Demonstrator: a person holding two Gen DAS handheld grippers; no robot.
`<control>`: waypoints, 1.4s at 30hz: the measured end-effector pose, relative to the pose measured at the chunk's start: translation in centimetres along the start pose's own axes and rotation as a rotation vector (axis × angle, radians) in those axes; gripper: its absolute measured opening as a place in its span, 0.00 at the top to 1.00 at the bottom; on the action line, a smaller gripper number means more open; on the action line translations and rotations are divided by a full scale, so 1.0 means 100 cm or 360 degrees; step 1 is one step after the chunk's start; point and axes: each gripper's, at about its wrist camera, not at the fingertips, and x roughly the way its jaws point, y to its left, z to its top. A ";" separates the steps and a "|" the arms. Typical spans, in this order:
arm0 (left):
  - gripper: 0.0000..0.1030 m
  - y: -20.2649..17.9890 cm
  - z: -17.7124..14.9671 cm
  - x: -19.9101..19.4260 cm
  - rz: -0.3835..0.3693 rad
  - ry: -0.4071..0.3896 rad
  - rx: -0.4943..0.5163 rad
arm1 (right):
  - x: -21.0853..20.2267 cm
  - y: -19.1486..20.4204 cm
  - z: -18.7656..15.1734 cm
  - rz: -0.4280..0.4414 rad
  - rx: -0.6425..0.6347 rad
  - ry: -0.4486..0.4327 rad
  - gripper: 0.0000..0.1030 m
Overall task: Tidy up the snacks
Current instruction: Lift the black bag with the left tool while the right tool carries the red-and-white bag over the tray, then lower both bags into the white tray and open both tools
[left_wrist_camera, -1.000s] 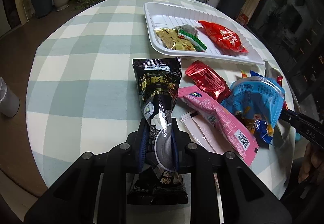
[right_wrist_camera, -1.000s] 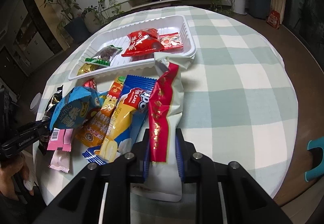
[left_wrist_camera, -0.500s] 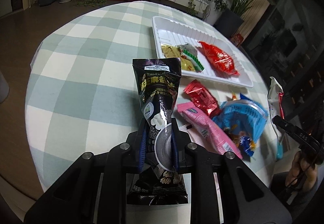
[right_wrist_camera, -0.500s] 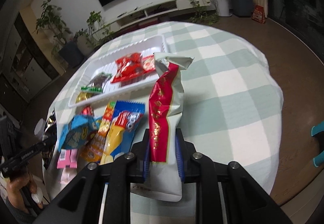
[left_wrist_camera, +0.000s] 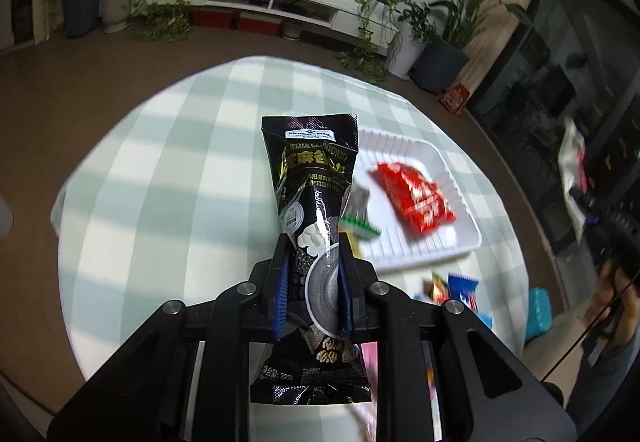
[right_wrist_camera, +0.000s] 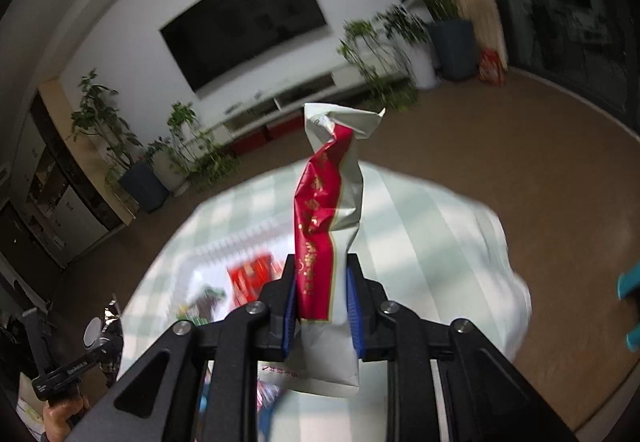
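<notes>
1. The left gripper (left_wrist_camera: 311,262) is clamped on a black sesame-powder packet (left_wrist_camera: 314,198); its blue-padded fingers (left_wrist_camera: 280,290) press the packet's lower middle; the packet stands upright between them, its sealed top uppermost, held in the air above the checked tablecloth (left_wrist_camera: 168,178).
2. The right gripper (right_wrist_camera: 322,282) is clenched on a white and red snack packet (right_wrist_camera: 332,210); the packet stands upright between the pads, its crumpled top twisted over; it too is held above the table.
3. A white tray (left_wrist_camera: 460,210) sits on the cloth to the right of the black packet in the left wrist view; a red packet (left_wrist_camera: 416,196) lies in it; a green-edged packet (left_wrist_camera: 360,220) lies in it as well, partly hidden behind the black one.
4. More snacks (left_wrist_camera: 452,288) lie on the cloth just outside the tray's near edge; they are blurred and mostly hidden.
5. A wall-mounted television (right_wrist_camera: 244,22) and potted plants (right_wrist_camera: 384,46) stand behind the table.
</notes>
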 end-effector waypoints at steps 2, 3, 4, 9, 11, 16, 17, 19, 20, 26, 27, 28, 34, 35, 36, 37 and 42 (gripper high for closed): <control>0.82 -0.009 0.020 0.014 0.0010 0.0017 0.0046 | 0.010 0.016 0.015 0.0012 -0.0067 -0.0025 0.77; 0.82 -0.012 0.029 0.020 0.0009 0.0023 0.0057 | 0.019 0.026 0.021 0.0023 -0.0112 -0.0025 0.77; 0.82 -0.017 0.039 0.028 0.0007 0.0031 0.0067 | 0.031 0.038 0.026 0.0034 -0.0159 -0.0014 0.77; 0.82 -0.038 0.069 0.068 0.0042 0.0089 0.0155 | 0.095 0.075 0.022 0.0087 -0.0295 0.0117 0.77; 0.82 -0.043 0.074 0.084 0.0048 0.0121 0.0168 | 0.117 0.085 0.012 0.0080 -0.0380 0.0189 0.77; 0.82 -0.043 0.077 0.116 0.0050 0.0172 0.0137 | 0.157 0.088 -0.010 -0.0008 -0.0564 0.0355 0.77; 0.82 -0.043 0.076 0.121 0.0045 0.0182 0.0129 | 0.160 0.084 -0.013 -0.0014 -0.0573 0.0381 0.77; 0.82 -0.043 0.071 0.133 0.0042 0.0213 0.0119 | 0.166 0.077 -0.019 -0.0029 -0.0596 0.0436 0.77; 0.82 -0.042 0.067 0.140 0.0042 0.0230 0.0116 | 0.170 0.074 -0.021 -0.0034 -0.0610 0.0461 0.77; 0.81 -0.037 0.057 0.166 0.0081 0.0267 0.0109 | 0.188 0.070 -0.037 -0.0094 -0.0672 0.0581 0.77; 0.81 -0.037 0.057 0.168 0.0085 0.0264 0.0108 | 0.190 0.069 -0.039 -0.0102 -0.0679 0.0594 0.77; 0.81 -0.036 0.057 0.170 0.0093 0.0261 0.0109 | 0.192 0.067 -0.041 -0.0116 -0.0683 0.0604 0.77; 0.80 -0.040 0.055 0.177 0.0117 0.0274 0.0131 | 0.194 0.066 -0.042 -0.0113 -0.0709 0.0597 0.77; 0.79 -0.040 0.055 0.177 0.0119 0.0273 0.0131 | 0.194 0.066 -0.042 -0.0110 -0.0709 0.0597 0.77; 0.79 -0.040 0.055 0.178 0.0118 0.0273 0.0129 | 0.193 0.067 -0.043 -0.0111 -0.0706 0.0598 0.77; 0.79 -0.040 0.056 0.178 0.0120 0.0275 0.0129 | 0.193 0.066 -0.044 -0.0104 -0.0699 0.0599 0.77; 0.51 -0.040 0.053 0.176 0.0140 0.0282 0.0128 | 0.193 0.067 -0.045 -0.0083 -0.0695 0.0596 0.75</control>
